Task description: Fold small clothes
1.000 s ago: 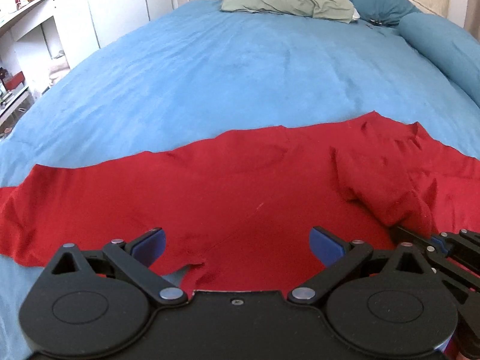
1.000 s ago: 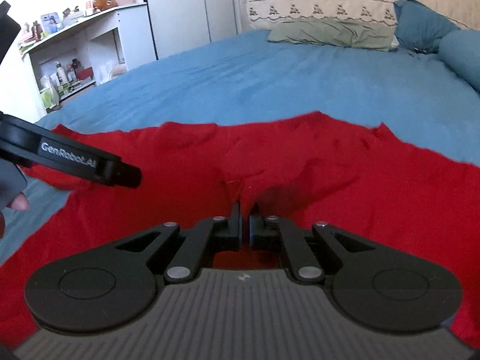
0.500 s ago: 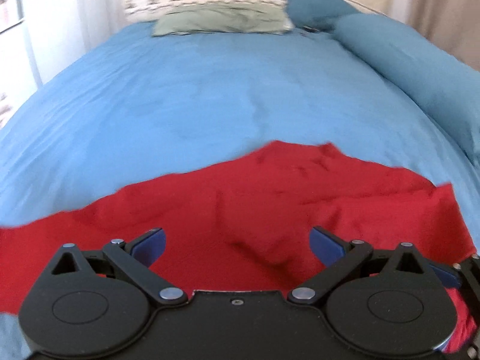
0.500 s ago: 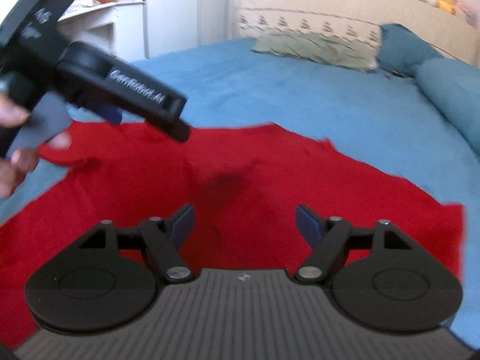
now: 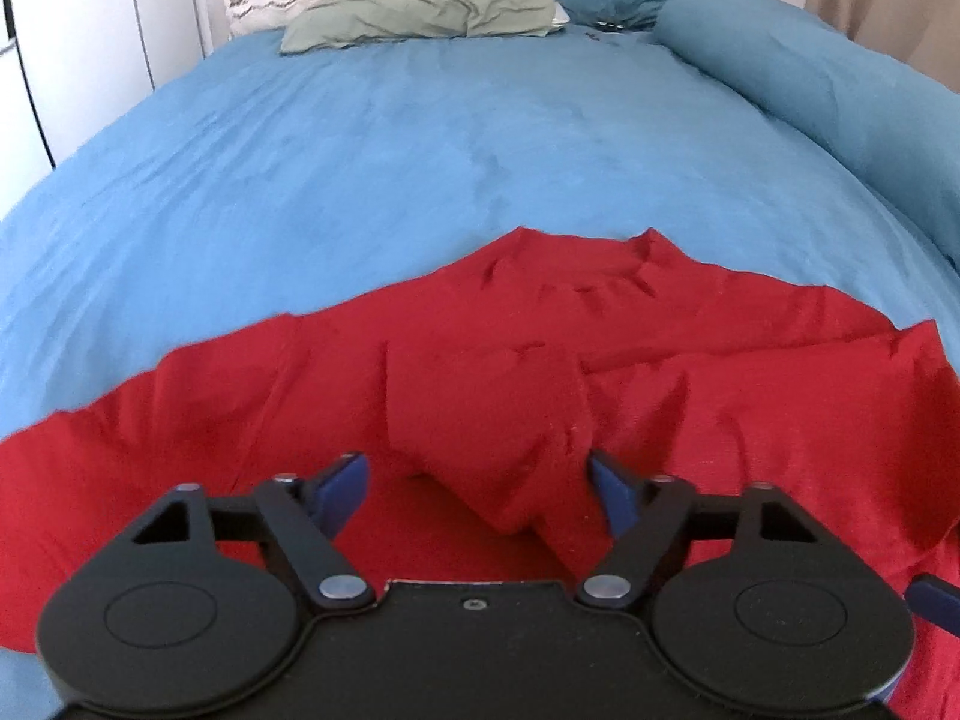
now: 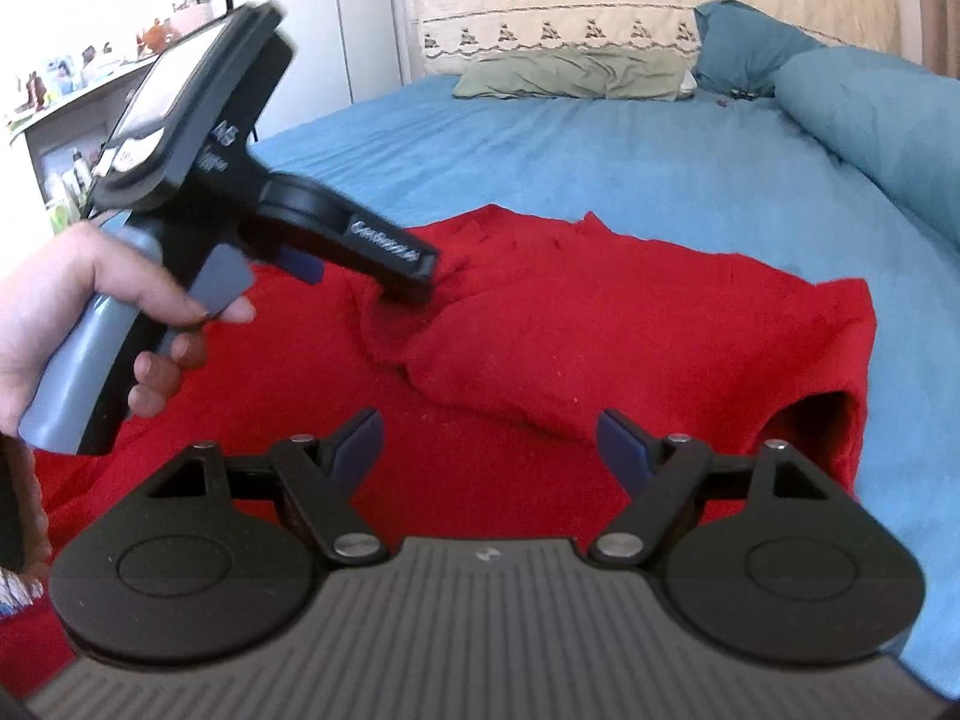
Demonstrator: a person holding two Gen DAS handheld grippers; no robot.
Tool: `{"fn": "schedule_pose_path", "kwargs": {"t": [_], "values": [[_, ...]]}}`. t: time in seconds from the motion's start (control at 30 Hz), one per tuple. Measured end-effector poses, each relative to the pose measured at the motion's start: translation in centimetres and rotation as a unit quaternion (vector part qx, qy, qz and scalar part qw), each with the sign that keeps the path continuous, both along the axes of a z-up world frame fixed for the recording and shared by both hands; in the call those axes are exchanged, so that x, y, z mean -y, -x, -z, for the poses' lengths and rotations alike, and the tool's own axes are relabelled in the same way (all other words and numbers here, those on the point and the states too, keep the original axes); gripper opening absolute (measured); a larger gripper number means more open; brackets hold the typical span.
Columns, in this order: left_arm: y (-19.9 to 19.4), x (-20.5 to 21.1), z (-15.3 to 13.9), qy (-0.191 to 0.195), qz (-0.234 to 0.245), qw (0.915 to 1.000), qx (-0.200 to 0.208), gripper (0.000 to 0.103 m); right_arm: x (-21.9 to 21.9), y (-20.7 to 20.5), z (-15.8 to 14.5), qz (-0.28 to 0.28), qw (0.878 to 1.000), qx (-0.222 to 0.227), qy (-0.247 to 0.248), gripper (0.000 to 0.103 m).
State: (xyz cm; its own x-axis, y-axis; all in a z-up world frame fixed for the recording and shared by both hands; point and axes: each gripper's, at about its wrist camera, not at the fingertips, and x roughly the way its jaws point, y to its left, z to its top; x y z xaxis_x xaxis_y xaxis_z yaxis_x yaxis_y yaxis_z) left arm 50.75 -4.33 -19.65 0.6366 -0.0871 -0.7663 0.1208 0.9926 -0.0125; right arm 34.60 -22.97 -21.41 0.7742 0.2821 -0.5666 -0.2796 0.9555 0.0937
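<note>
The red garment [image 5: 480, 396] lies spread across the near part of the bed [image 5: 420, 150], with a folded-over flap raised as a loose ridge in its middle. In the left wrist view that flap sits directly ahead of and between the jaws of the left gripper [image 5: 477, 480]; they are closing, but the blue pads have not yet pressed the cloth, so nothing is held. In the right wrist view the right gripper [image 6: 489, 438] stands wide, its jaws opening and empty, with the same flap just beyond them and a sleeve opening off to the right-hand jaw's side. The person's hand [image 6: 78, 312] carries the left gripper in from the left, its tip down at the flap's far edge.

The likely trouble is the pinch itself. Closing on a rumpled ridge may gather several layers, or only the top one, and the fold then drags crooked. The soft bed gives under pressure, so the blue sheet could be caught too. With both grippers near, they may also collide.
</note>
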Motion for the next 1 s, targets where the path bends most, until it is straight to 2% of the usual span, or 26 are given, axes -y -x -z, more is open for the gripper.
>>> {"fn": "schedule_pose_path", "kwargs": {"t": [0.03,0.1,0.13,0.17,0.2,0.33,0.47,0.57,0.63,0.7,0.77,0.93,1.0], "values": [[0.0,-0.2,0.1,0.005,0.0,1.0,0.0,0.065,0.2,0.1,0.0,0.001,1.0,0.0,-0.005,0.094],[0.0,-0.5,0.3,0.014,0.005,0.9999,0.001,0.039,0.1,-0.3,-0.4,0.003,1.0,0.0,-0.011,0.094],[0.1,-0.7,0.3,0.018,0.008,0.9998,0.002,0.034,0.2,-0.3,-0.5,0.004,1.0,0.001,-0.014,0.094],[0.2,-0.7,0.3,0.019,0.012,0.9997,0.005,0.023,0.2,-1.0,-0.7,0.005,1.0,0.001,-0.016,0.094],[0.5,-0.9,0.1,0.019,0.016,0.9996,0.01,0.016,0.3,-1.0,-0.8,0.006,1.0,0.001,-0.02,0.094],[2.3,-3.1,-0.7,0.054,-0.006,0.9981,0.027,0.015,0.7,-0.9,-1.1,0.01,1.0,0.003,-0.028,0.094],[4.6,-6.1,0.2,0.105,-0.041,0.9933,0.026,0.015,1.2,-0.5,-0.8,0.018,0.999,0.0,-0.031,0.094],[5.5,-7.7,1.5,0.13,-0.06,0.9897,0.011,0.018,1.3,-0.6,-0.6,0.025,0.999,-0.009,-0.036,0.094],[5.8,-8.7,1.8,0.162,-0.063,0.9847,0.013,0.028,1.5,-0.6,-0.5,0.026,0.999,-0.013,-0.038,0.094],[5.7,-9.1,1.5,0.18,-0.068,0.981,0.023,0.062,1.5,-0.6,-0.5,0.026,0.999,-0.014,-0.035,0.094],[5.4,-9.3,0.9,0.176,-0.079,0.9803,0.042,0.076,1.5,-0.6,-0.6,0.027,0.999,-0.013,-0.03,0.094],[3.8,-10.2,-1.1,0.149,-0.081,0.9826,0.075,0.076,1.9,-0.6,-0.8,0.032,0.999,-0.013,-0.028,0.094],[2.7,-9.9,-1.6,0.114,-0.056,0.9887,0.08,0.076,2.2,-0.4,-1.0,0.032,0.999,-0.01,-0.025,0.094]]}}
